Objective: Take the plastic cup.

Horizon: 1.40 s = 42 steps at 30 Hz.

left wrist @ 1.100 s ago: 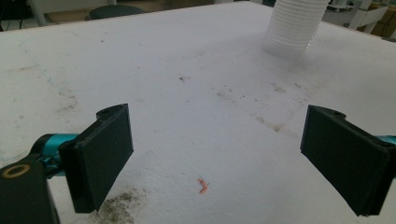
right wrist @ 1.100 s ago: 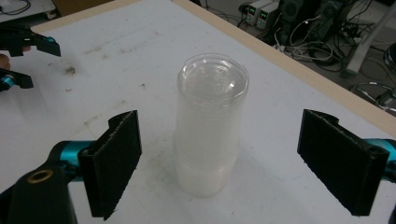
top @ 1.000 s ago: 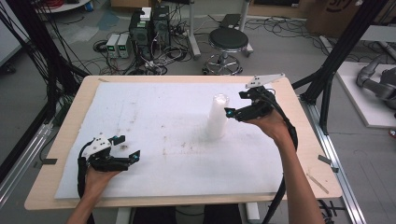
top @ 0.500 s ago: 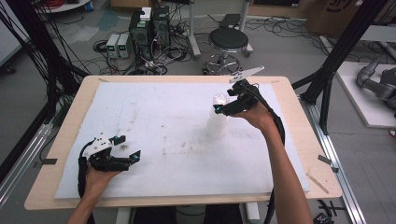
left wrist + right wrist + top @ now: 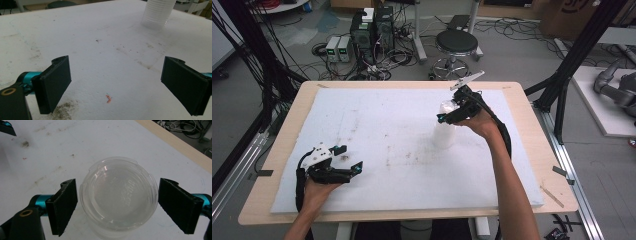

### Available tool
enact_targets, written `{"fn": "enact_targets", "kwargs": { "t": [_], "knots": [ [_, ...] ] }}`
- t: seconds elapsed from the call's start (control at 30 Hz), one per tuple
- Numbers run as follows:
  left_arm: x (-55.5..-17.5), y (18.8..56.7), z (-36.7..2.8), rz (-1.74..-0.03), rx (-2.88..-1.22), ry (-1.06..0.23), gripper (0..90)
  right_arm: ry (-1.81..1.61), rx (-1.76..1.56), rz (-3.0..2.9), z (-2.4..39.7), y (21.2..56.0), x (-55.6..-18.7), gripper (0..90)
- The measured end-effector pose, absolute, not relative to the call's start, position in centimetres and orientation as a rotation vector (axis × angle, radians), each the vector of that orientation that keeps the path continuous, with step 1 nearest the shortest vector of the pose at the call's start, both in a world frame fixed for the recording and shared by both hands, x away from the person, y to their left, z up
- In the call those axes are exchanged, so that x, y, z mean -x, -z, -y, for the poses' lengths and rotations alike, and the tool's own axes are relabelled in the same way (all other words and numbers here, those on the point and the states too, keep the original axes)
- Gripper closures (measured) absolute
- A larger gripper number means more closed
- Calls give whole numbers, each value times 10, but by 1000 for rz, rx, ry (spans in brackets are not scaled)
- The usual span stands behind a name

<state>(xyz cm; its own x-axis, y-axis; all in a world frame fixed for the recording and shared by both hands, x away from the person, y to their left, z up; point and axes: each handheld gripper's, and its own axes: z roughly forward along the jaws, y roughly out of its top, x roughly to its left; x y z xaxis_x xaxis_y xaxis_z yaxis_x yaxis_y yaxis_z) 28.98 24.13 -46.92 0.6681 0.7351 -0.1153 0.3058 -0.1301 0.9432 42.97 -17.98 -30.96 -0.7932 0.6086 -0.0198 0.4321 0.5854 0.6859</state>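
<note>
The right gripper (image 5: 117, 206) hangs directly above a stack of clear plastic cups (image 5: 119, 195), jaws spread wide with a pad on either side of the rim, gripping nothing; the stack stands upright on the white foam board (image 5: 387, 125), its long axis vertical, toward the far right; the left gripper (image 5: 346, 159), equally wide open and empty, rests well apart at the near left.
</note>
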Motion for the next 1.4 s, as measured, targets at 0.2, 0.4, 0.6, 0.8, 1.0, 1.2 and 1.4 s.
{"fn": "enact_targets", "kwargs": {
  "t": [0.2, 0.4, 0.6, 0.8, 1.0, 1.2, 1.4],
  "knots": [
    [-289, 469, -240, -844, -1719, -465, 91, -991, -855, -2585, 175, 313, -432, 220],
    [-290, 469, -240, -844, -1720, -464, 91, -975, -861, -2588, 172, 315, -434, 271],
    [-290, 469, -240, -845, -1721, -465, 91, -959, -882, -2609, 173, 316, -435, 328],
    [-290, 469, -240, -846, -1722, -464, 91, -961, -866, -2614, 172, 316, -434, 367],
    [-290, 469, -240, -842, -1726, -469, 91, -965, -869, -2615, 173, 315, -434, 370],
    [-290, 469, -240, -845, -1726, -469, 91, -984, -867, -2603, 174, 312, -433, 375],
    [-290, 469, -240, -848, -1725, -467, 91, -1069, -860, -2555, 176, 291, -429, 393]
  ]
}}
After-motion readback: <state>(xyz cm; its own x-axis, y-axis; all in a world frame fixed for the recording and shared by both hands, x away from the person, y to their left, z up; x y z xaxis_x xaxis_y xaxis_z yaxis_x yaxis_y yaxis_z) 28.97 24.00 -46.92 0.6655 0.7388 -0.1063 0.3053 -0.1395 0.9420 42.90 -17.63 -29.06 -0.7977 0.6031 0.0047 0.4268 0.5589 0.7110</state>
